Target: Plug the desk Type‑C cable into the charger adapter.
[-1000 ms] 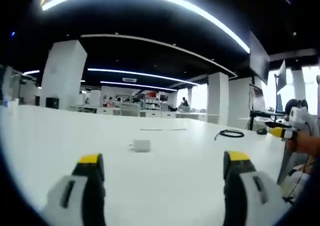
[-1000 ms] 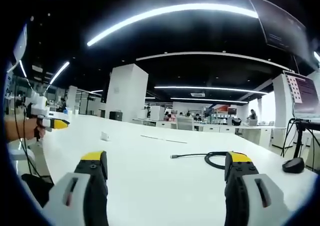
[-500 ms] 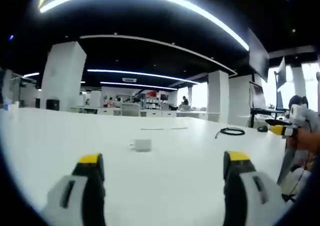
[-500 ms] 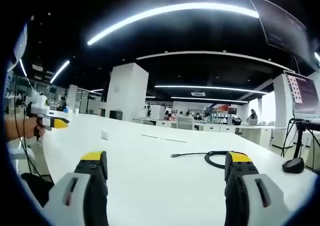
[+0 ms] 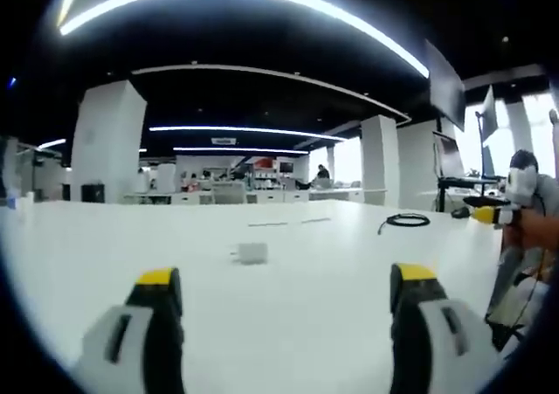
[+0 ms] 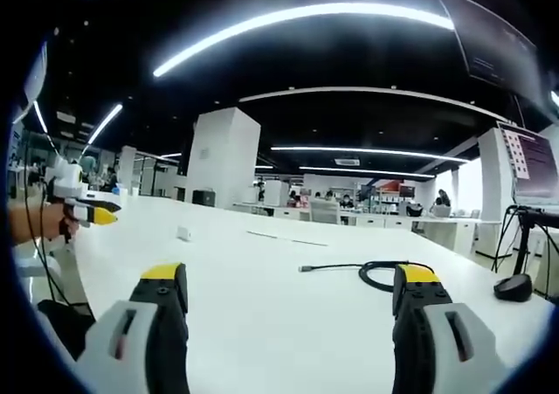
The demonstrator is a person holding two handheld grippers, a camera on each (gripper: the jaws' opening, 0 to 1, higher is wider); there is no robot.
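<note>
The charger adapter [image 5: 251, 252] is a small white block lying on the white surface [image 5: 306, 307], out in the open. The Type-C cable [image 6: 371, 273] is black, partly coiled in a loose loop, its free plug end stretched out flat on the surface. Adapter and cable lie well apart, unconnected.

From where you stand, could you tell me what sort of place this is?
Most likely a large open-plan office or lab: long white desks, rows of workstations behind, strip ceiling lights, and a monitor on a stand.
</note>
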